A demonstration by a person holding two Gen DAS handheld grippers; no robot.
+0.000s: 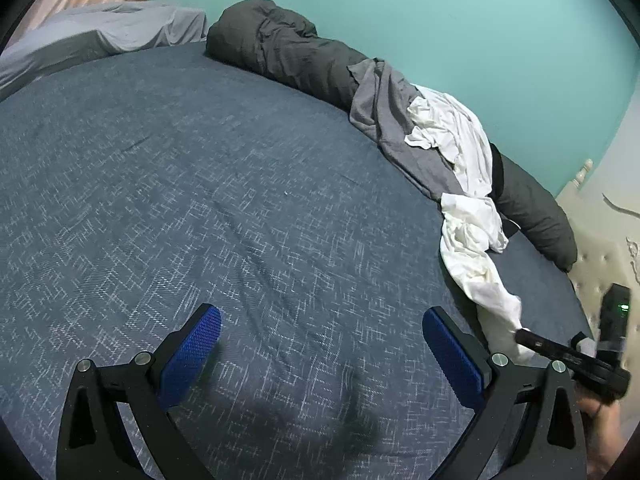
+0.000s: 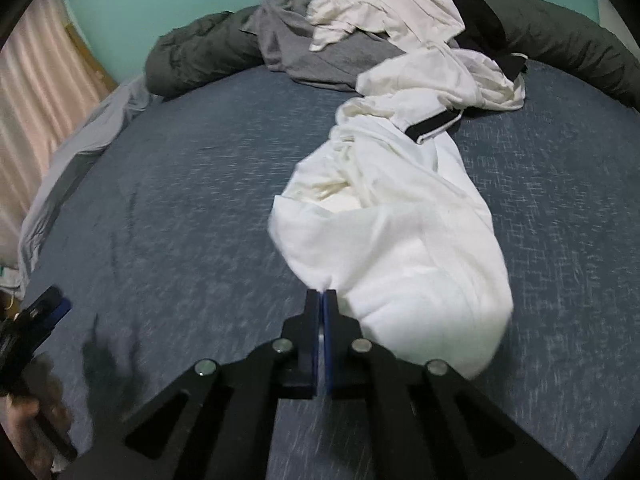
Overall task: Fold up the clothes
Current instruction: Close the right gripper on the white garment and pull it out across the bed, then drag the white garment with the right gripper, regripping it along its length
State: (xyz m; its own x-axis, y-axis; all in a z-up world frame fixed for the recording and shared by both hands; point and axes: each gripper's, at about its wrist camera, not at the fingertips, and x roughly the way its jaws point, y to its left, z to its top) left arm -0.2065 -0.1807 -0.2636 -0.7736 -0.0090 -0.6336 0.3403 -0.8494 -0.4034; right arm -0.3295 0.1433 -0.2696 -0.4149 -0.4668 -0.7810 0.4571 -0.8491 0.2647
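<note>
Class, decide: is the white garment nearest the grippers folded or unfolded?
Unfolded: the white garment trails crumpled across the bed, one edge pinched in the right gripper.

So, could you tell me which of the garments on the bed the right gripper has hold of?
The long white garment stretched toward the right gripper; the grey one and the other white one lie untouched behind it.

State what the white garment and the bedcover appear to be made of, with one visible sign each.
White garment: probably thin cotton knit, matte; it bunches into soft, limp folds.
Bedcover: seemingly woven cloth, blue flecked with pale threads, matte; it lies flat with shallow creases.
</note>
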